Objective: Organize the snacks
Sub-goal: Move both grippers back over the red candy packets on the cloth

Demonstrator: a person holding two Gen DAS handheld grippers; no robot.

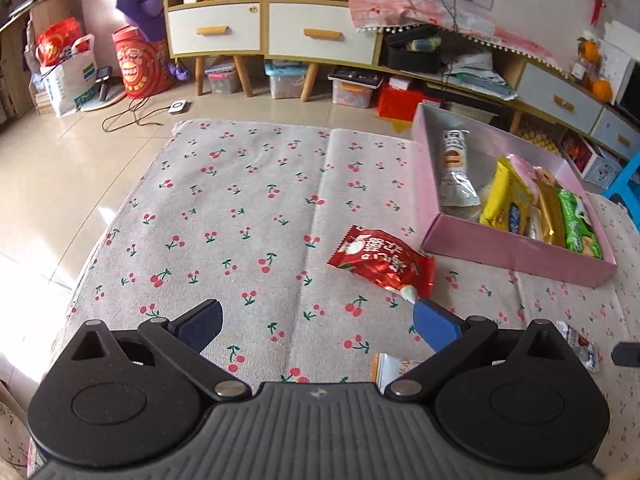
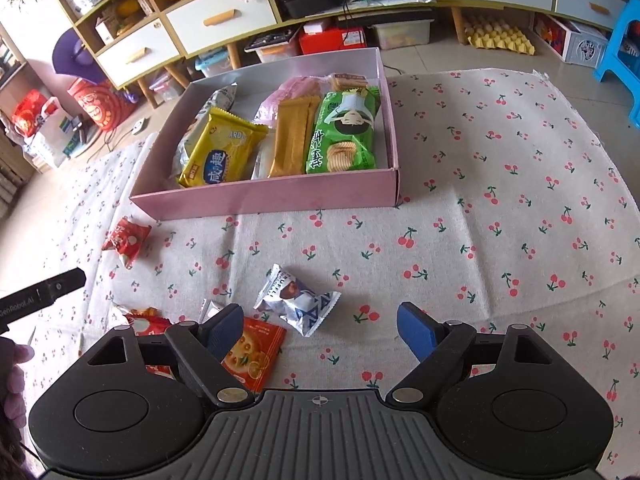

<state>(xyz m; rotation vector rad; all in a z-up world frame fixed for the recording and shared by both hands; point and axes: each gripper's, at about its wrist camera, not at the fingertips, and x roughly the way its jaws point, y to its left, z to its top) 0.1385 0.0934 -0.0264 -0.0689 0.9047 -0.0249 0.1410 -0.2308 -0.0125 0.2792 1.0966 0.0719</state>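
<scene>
**Loose snacks left outside the pink box**

Both grippers are held wide open and empty above the cherry-print cloth (image 2: 500, 184). The left gripper (image 1: 318, 322) is placed near the red rabbit-print packet (image 1: 382, 262), whose white corner lies just beside the right-hand blue pad. The right gripper (image 2: 320, 326) is positioned just behind the silver-and-blue wrapped snack (image 2: 298, 300), with an orange sachet (image 2: 252, 354) partly hidden under its left finger. The pink box (image 2: 264, 196) is already stocked with a yellow cracker pack (image 2: 222, 154), a gold bar (image 2: 290, 140) and a green crisp packet (image 2: 346, 132).

Several risks are judged likely. The glossy, puffed wrappers could be squeezed out of the jaws if only a crimped edge is caught. The sachet could be dragged along by the left finger. The box wall could be clipped and the box shifted if a packet is carried in too low.
</scene>
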